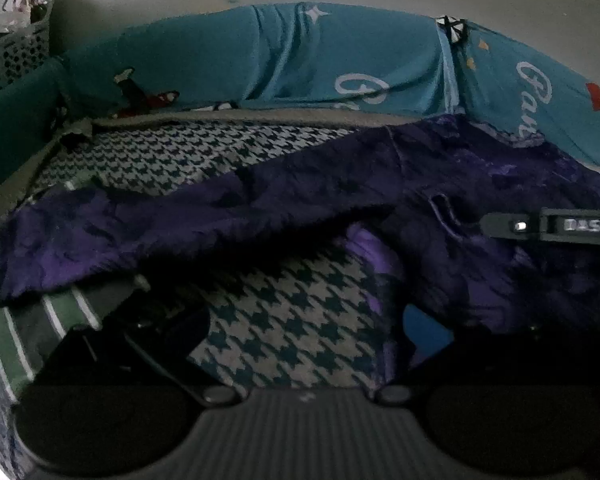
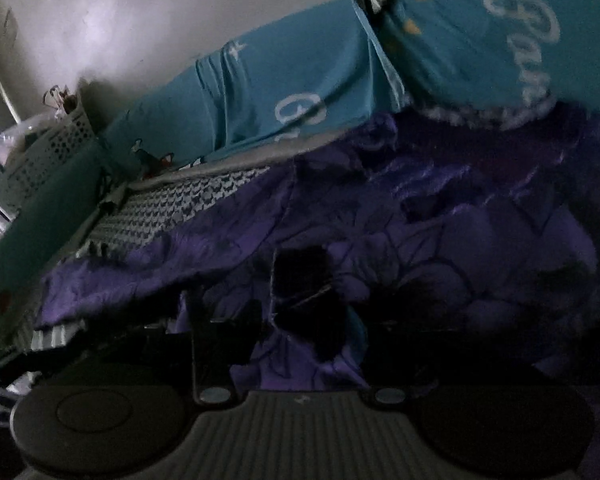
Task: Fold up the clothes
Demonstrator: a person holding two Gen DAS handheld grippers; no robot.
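Note:
A crumpled purple satin garment (image 1: 228,216) lies across a houndstooth bedspread (image 1: 292,320); it fills most of the right wrist view (image 2: 440,240). My left gripper (image 1: 312,332) is open and wide, with bare bedspread between its fingers and the garment's hanging edge at its right finger (image 1: 432,332). Only the black side of my right gripper (image 1: 560,226) shows in the left wrist view, resting over the garment at the right. In its own view, which is dark, the right gripper (image 2: 308,340) is open, with a purple fold lying between its parted fingers.
Teal pillows (image 1: 340,60) with white script line the back against a pale wall. A perforated basket (image 2: 56,148) stands at the back left beside a teal bed border (image 2: 40,224). A green-and-white striped cloth (image 1: 60,316) lies under the garment's left end.

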